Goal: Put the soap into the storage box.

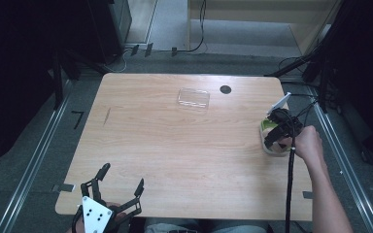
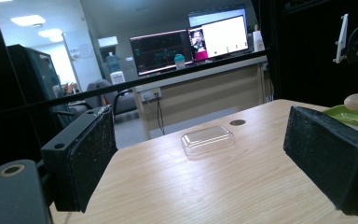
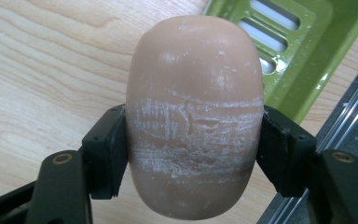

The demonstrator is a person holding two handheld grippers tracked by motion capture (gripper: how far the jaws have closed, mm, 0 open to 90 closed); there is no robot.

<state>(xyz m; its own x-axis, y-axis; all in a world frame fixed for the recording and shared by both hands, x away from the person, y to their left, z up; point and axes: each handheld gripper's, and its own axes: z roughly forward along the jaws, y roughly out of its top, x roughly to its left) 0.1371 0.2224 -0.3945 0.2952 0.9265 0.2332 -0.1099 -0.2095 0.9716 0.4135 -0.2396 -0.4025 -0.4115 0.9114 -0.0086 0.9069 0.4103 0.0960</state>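
A beige oval bar of soap, scuffed white across its middle, is clamped between the black pads of my right gripper. It hangs just above the wooden table, next to a green slotted soap dish. In the high view my right gripper is at the table's right edge, beside the soap dish. My left gripper rests at the near left corner, jaws wide apart with nothing between them. In the left gripper view, the soap and the dish appear beyond my left gripper.
A clear plastic lid or box lies at the far middle of the table, also in the left gripper view. A round black hole sits just right of it. Metal rails run along both sides of the table.
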